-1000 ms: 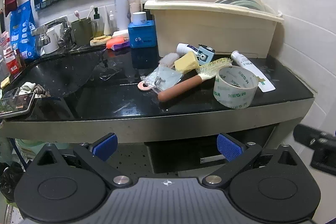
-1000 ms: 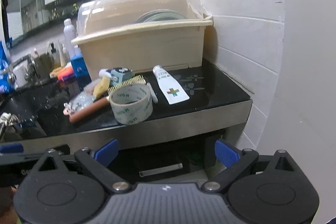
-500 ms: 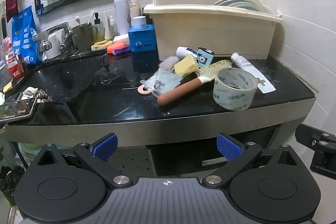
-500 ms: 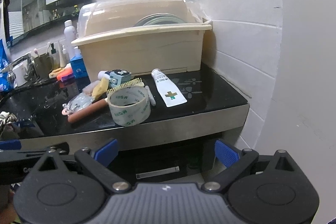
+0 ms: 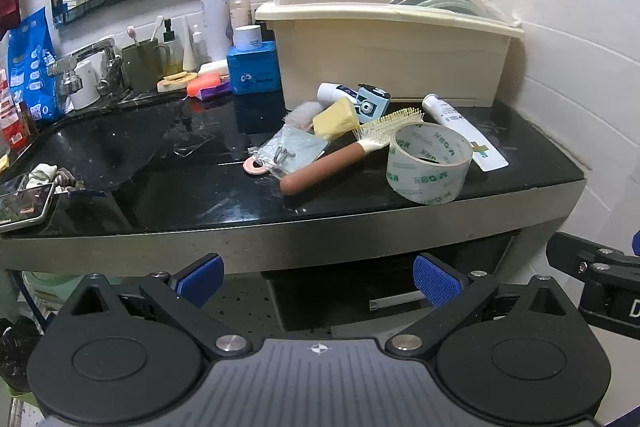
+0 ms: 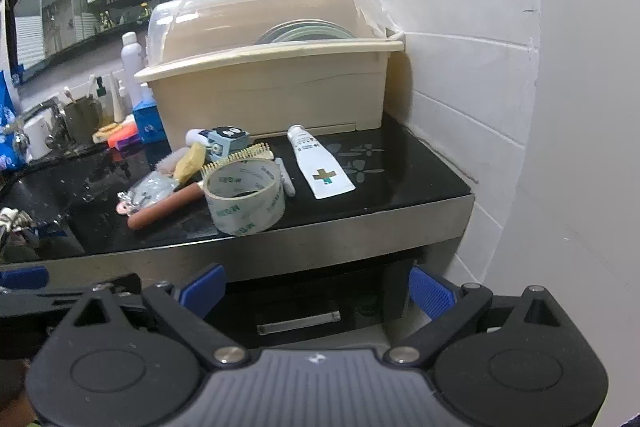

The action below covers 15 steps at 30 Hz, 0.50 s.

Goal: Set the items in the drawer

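Left gripper (image 5: 318, 277) — jaws spread wide, holding nothing. Right gripper (image 6: 316, 289) — likewise spread, empty. Drawer (image 6: 298, 321) — under the counter (image 6: 400, 215), shut, handle between the right jaws, ahead of them. Tape roll (image 5: 428, 163), brush (image 5: 340, 159), tube (image 6: 322, 169) — on the counter, above both jaws, well apart.

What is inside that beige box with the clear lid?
Through the hazy lid of the beige box, greenish plates stand on edge. Anything lower is hidden by its opaque walls.
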### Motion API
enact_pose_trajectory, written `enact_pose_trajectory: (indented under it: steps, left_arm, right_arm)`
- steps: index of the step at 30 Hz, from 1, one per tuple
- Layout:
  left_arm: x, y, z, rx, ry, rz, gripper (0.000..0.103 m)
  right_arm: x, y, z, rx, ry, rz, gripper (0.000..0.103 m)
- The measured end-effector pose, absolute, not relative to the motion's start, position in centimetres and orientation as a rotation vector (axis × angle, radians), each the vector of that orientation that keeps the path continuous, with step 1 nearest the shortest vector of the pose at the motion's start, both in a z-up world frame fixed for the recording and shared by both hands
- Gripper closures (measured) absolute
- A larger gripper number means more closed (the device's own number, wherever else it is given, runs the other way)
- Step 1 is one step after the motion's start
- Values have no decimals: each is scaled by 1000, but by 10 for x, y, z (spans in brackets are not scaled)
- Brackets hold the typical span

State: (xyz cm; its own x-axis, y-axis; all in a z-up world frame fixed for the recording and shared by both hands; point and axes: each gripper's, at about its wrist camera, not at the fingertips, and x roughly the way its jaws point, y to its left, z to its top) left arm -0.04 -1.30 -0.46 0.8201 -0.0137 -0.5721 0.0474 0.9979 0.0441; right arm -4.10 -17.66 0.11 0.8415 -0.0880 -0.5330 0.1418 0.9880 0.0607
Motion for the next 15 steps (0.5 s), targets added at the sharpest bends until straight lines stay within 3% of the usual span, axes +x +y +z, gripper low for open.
enact_pose_trajectory:
  steps: [15]
  left_arm:
    - [-4,-9,-14,55,544,51,2]
  right_arm:
    - [-44,-177,-10,66,541,-153,4]
